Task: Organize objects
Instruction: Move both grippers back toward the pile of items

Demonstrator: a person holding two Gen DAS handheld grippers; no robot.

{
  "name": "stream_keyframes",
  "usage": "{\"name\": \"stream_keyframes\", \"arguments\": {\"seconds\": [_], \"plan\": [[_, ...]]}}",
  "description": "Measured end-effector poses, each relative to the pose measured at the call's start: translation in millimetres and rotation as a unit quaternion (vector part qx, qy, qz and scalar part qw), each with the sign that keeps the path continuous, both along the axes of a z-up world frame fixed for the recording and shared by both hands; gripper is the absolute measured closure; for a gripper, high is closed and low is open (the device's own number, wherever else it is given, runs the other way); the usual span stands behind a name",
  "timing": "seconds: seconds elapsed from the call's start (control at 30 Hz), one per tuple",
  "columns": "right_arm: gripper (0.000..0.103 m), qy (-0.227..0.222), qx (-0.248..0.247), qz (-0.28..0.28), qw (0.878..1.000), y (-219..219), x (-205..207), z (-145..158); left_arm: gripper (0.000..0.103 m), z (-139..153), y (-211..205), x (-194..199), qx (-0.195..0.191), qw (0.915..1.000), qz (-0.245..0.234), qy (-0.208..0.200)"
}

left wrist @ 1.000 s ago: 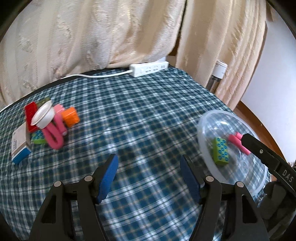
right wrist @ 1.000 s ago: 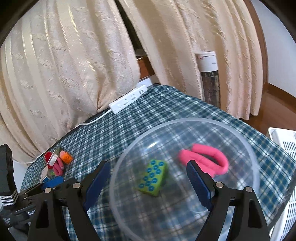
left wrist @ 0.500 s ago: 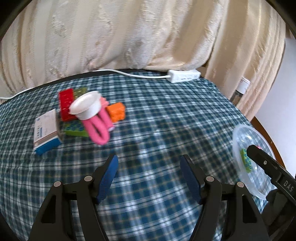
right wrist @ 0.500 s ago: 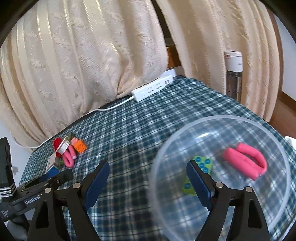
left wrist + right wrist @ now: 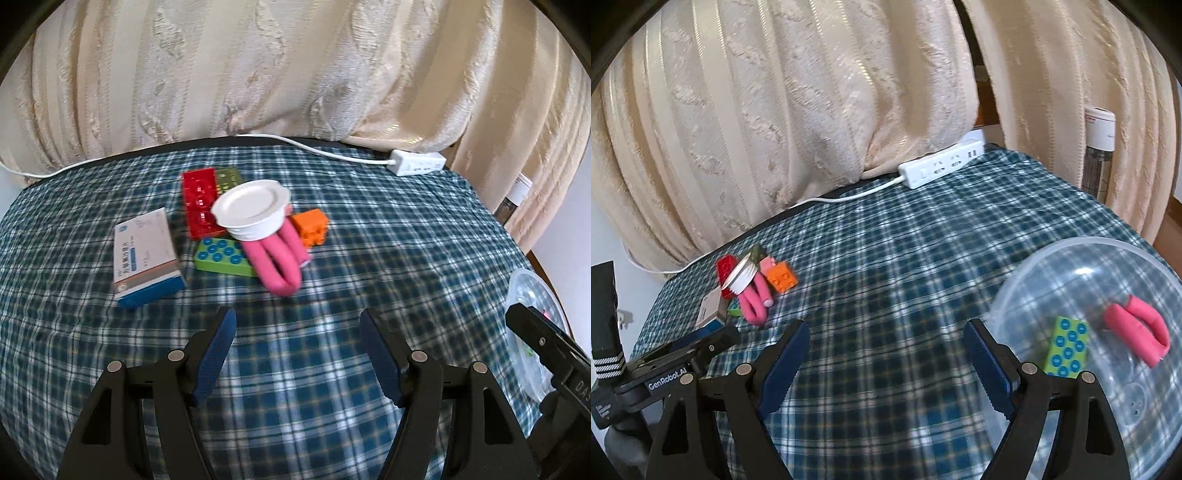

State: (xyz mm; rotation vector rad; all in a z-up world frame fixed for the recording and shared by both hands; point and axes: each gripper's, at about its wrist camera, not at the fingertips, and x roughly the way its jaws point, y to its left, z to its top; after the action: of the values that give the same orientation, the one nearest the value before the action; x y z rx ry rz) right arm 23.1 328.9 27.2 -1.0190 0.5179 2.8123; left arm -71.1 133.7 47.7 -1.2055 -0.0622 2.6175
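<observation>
**Clerk:** Two lots on the desk (image 5: 369, 258), which wears a blue checked cloth. Lot one, the unsorted heap: a white lid (image 5: 253, 210) sitting atop a bent pink foam tube (image 5: 280, 262), with a red brick (image 5: 199, 201), an orange brick (image 5: 310, 225), a green studded brick (image 5: 221, 254) and a small blue-and-white box (image 5: 146, 258) pressed close around them.

**Operator:** And lot two?

**Clerk:** Your clear bowl (image 5: 1089, 266), well apart from the heap at the desk's right. It holds one green studded brick (image 5: 1067, 347) and one pink foam piece (image 5: 1137, 328), so it looks to be your collecting place.

**Operator:** My tools?

**Clerk:** Your left tool (image 5: 297, 350) faces the heap, jaws apart, nothing between them. Your right tool (image 5: 884, 358) hangs beside the bowl, jaws wide, also carrying nothing.

**Operator:** Next item?

**Clerk:** The lid is stacked uppermost, so you'd likely lift it first; the tube beneath looks soft and may flex.
</observation>
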Motion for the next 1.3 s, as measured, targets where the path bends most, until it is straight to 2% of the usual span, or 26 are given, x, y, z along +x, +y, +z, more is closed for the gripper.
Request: {"name": "stream_keyframes", "arguments": {"seconds": [0.87,1.3], "plan": [[0.013,-0.008,0.008,0.085,0.996,-52,-55,5,0.032,-9,-43,-34,-0.026,0.9970,0.071,-0.017],[0.013,-0.021,-0.009,0.100,0.995,-68,-81,-9,0.032,-22,-71,-59,-0.032,0.9916,0.120,-0.036]]}}
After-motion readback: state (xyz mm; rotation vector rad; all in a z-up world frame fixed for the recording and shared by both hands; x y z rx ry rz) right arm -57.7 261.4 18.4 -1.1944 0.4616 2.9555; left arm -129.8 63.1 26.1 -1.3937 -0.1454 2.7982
